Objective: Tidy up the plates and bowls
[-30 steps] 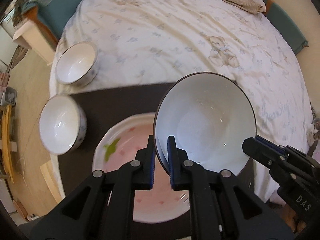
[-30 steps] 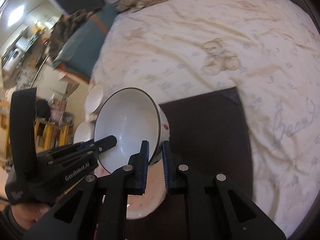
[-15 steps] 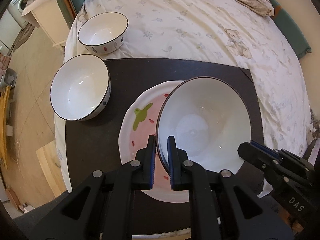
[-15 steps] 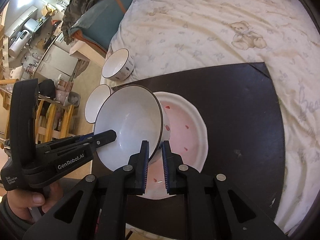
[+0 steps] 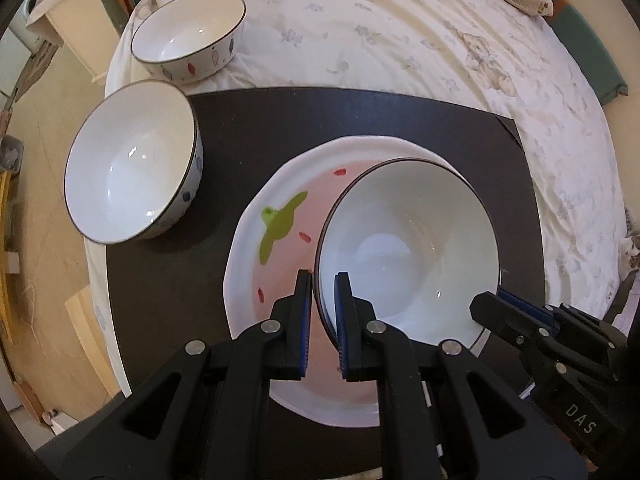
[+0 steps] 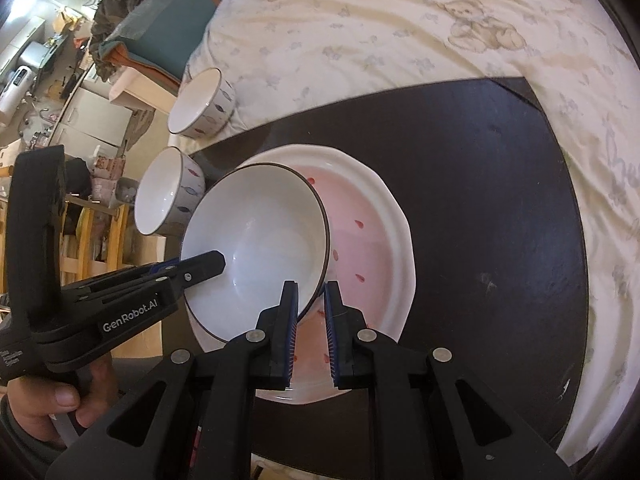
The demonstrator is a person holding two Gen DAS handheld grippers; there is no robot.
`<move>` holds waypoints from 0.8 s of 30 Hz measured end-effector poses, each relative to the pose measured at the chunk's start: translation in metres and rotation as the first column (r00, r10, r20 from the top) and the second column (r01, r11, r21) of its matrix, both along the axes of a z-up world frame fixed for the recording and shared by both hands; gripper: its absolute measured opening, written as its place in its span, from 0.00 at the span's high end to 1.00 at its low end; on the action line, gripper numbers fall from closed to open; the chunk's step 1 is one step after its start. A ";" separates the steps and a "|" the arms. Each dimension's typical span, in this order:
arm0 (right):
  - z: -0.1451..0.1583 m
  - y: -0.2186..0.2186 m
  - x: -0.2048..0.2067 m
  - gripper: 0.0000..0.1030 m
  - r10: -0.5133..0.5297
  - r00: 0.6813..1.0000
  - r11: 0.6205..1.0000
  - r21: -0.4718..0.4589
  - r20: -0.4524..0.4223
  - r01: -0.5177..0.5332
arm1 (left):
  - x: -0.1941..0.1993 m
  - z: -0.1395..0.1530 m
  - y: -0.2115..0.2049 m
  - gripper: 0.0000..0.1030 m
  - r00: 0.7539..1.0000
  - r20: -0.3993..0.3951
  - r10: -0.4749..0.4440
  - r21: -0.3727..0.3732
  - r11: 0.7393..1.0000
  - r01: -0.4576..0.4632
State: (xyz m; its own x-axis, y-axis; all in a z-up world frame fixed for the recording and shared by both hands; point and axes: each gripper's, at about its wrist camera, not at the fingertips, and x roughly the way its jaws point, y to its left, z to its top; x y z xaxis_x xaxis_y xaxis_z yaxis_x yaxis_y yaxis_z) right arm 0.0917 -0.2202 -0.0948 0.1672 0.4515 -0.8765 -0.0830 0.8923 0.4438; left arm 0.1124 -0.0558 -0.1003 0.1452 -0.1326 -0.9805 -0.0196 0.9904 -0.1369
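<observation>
Both wrist views close above, angled down; share bowl on plate.

Wide white ceramic bowl with thin dark rim sitting tilted over the right half of a scalloped white plate with pink centre and green leaf motif. Two more dark-rimmed white bowls upright to the left: the bigger spotted one nearer, the smaller farther back on the bed.
</observation>
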 end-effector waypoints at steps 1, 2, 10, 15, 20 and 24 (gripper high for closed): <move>0.001 0.001 0.001 0.86 0.002 1.000 1.000 -0.005 0.008 -0.002 | 0.001 -0.001 0.001 0.92 1.000 -0.001 0.003 -0.005 1.000 -0.003; 0.001 0.001 0.002 0.86 0.003 1.000 1.000 -0.006 0.010 -0.003 | 0.002 -0.001 0.002 0.92 1.000 -0.003 0.005 -0.009 1.000 -0.005; 0.000 0.002 0.006 0.85 0.013 1.000 1.000 0.017 0.007 -0.013 | 0.003 -0.004 0.007 0.92 1.000 0.000 0.013 -0.004 1.000 -0.013; -0.001 0.003 0.004 0.84 0.030 1.000 0.999 0.027 -0.004 -0.030 | 0.000 -0.004 0.007 0.92 1.000 -0.003 0.002 -0.011 1.000 -0.002; 0.000 0.004 0.004 0.84 0.033 0.999 0.999 0.024 -0.003 -0.032 | 0.000 -0.004 0.006 0.92 1.000 0.006 0.007 -0.003 1.000 -0.007; -0.001 0.005 0.006 0.82 0.039 0.999 0.999 0.024 0.001 -0.039 | 0.000 -0.004 0.006 0.92 1.000 0.007 0.014 0.000 1.000 -0.014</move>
